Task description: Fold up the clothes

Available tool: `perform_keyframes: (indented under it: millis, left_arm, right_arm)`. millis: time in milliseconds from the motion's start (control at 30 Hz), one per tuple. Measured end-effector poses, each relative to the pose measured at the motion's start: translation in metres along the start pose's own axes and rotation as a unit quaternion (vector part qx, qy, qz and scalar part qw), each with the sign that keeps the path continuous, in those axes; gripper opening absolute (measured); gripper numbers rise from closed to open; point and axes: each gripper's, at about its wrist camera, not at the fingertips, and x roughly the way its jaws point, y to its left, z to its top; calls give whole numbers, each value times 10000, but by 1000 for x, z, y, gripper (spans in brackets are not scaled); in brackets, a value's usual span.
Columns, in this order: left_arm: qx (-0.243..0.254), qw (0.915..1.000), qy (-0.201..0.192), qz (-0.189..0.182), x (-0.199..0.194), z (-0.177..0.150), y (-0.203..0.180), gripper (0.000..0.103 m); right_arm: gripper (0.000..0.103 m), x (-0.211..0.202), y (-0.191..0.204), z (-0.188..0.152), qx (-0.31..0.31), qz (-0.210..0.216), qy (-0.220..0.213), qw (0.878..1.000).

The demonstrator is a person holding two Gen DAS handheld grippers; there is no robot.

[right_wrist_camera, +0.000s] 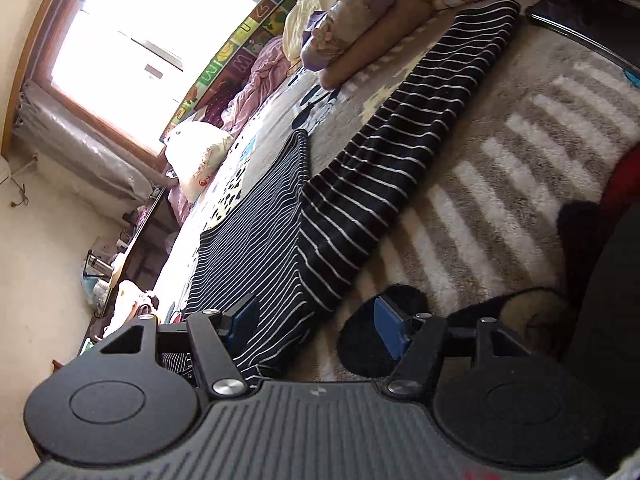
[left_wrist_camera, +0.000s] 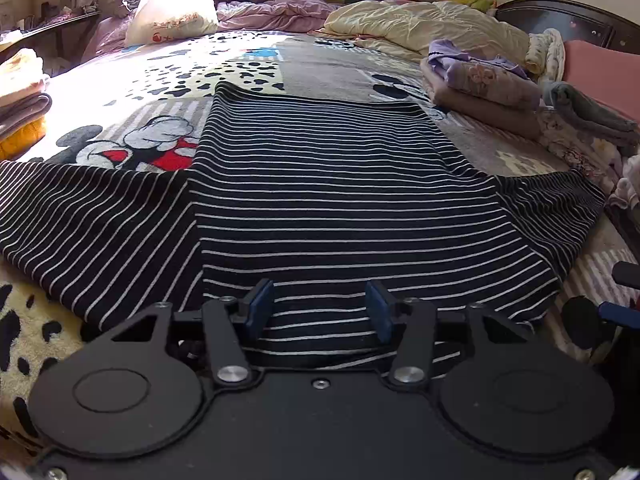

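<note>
Left wrist view low and close over the striped shirt (left_wrist_camera: 320, 184), facing up the bed (left_wrist_camera: 120, 80) toward the headboard, right wrist view rolled sideways at the shirt's sleeve side, both sharing shirt (right_wrist_camera: 280, 208), pillow (left_wrist_camera: 172, 8), folded pile (left_wrist_camera: 480, 88).

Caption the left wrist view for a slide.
Open left gripper over a dark navy white-striped shirt spread flat on a cartoon-print blanket.
</note>
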Motion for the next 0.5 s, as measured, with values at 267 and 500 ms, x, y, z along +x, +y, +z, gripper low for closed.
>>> perform_keyframes:
  millis: [267, 500]
  left_arm:
    - [435, 9975, -46, -546, 15, -11, -55, 48]
    - [1075, 9833, -496, -1384, 18, -9, -108, 48]
  right_arm:
    - [64, -11, -24, 27, 179, -125, -564, 9982]
    - [59, -10, -36, 107, -187, -721, -1490, 9860]
